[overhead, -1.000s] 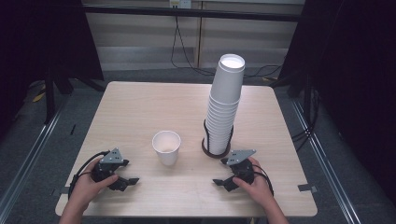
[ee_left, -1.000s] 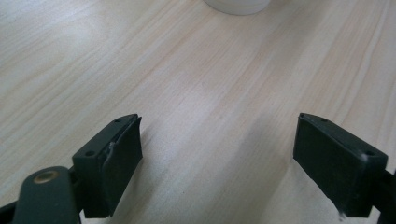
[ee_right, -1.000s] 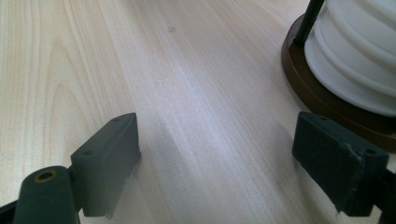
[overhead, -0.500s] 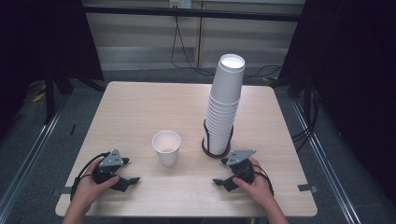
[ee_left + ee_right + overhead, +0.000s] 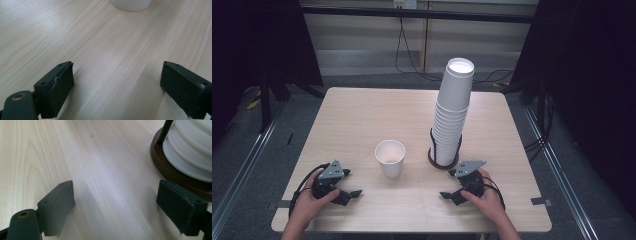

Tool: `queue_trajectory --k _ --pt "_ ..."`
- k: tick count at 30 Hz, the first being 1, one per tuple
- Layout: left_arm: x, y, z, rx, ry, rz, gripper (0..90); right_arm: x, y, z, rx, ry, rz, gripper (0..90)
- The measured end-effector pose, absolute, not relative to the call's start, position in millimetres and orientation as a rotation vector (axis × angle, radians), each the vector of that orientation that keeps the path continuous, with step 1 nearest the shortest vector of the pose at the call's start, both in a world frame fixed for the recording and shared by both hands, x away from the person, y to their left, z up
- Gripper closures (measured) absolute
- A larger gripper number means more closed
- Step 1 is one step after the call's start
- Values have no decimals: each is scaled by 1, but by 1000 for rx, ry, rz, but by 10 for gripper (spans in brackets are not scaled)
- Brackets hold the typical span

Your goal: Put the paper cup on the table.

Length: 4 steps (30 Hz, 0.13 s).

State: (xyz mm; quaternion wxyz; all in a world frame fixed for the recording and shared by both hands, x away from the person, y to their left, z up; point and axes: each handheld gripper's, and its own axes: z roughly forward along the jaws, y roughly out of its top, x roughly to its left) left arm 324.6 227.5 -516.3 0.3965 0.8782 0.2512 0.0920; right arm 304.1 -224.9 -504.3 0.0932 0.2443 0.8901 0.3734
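A single white paper cup [image 5: 390,157] stands upright near the middle of the wooden table [image 5: 362,115]; its base [image 5: 130,5] shows at the top of the left gripper view. A tall stack of white cups [image 5: 453,112] sits in a dark wire holder [image 5: 443,162] to its right. My left gripper [image 5: 353,182] rests on the table in front of and left of the single cup. Its jaws have just been opening and stand apart [image 5: 117,70] with only bare wood between them. My right gripper [image 5: 447,183] lies just in front of the holder, open [image 5: 115,187] and holding nothing, with the stack [image 5: 192,152] beside its right jaw.
The holder's brown round base [image 5: 170,173] lies close to the right jaw. Both hands rest near the table's front edge. Dark curtains and metal rails flank the table, and cables run over the floor behind it.
The left gripper's jaws look slightly wider apart than a second ago. Both hands, the cup and the stack have stayed in place.
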Motion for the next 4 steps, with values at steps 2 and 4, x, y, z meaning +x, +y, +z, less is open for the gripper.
queue_trajectory --k 2,4 --pt "325 227 -516 2226 638 238 113 304 -225 -504 726 2641 1107 141" --pt "324 227 -516 2226 640 241 113 304 -225 -504 726 2641 1108 141"
